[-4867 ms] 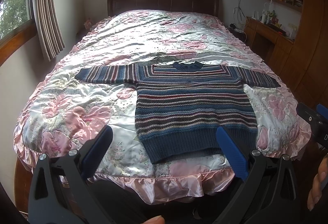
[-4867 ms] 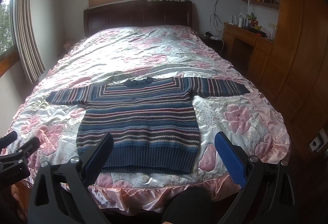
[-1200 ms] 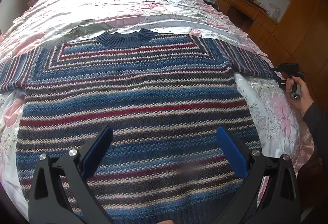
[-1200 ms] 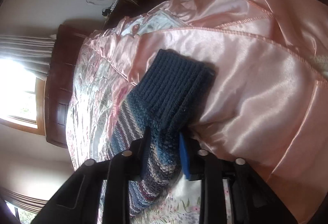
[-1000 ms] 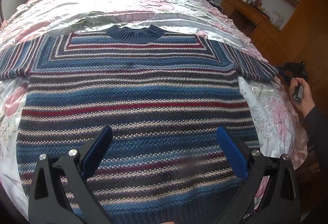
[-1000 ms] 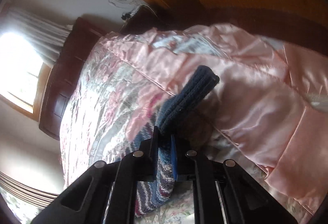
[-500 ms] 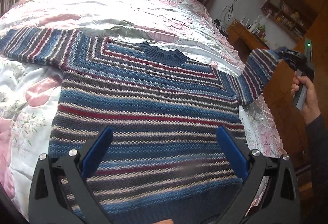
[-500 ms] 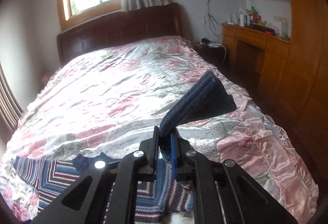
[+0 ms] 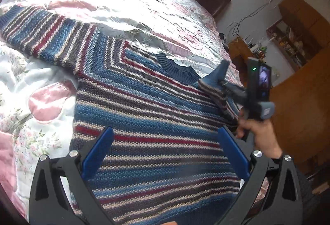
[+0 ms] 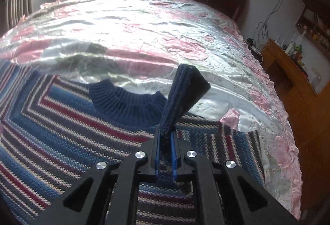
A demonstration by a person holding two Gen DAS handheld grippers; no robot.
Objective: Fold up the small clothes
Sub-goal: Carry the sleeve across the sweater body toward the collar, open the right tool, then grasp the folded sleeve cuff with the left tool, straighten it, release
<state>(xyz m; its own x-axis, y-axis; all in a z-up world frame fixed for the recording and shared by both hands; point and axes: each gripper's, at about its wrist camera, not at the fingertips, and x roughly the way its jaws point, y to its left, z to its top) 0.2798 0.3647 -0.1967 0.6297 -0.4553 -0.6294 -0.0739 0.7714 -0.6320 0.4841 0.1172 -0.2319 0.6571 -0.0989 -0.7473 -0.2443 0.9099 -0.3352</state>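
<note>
Floral satin bedspread (image 10: 144, 25), striped sweater (image 9: 144, 105), right gripper (image 10: 165, 142) pinching sleeve cuff (image 10: 183, 89)

A striped sweater (image 9: 144, 113) is spread flat on the bed, front side up. It is knitted in blue, dark red, grey and cream stripes, with a dark blue ribbed collar (image 10: 125, 105) at the top. One sleeve (image 9: 43, 33) is stretched straight out to the side. The other sleeve (image 9: 214, 89) is lifted off the bed and folded in over the chest, with its dark blue cuff (image 10: 183, 93) pointing up and pinched near its base.
</note>
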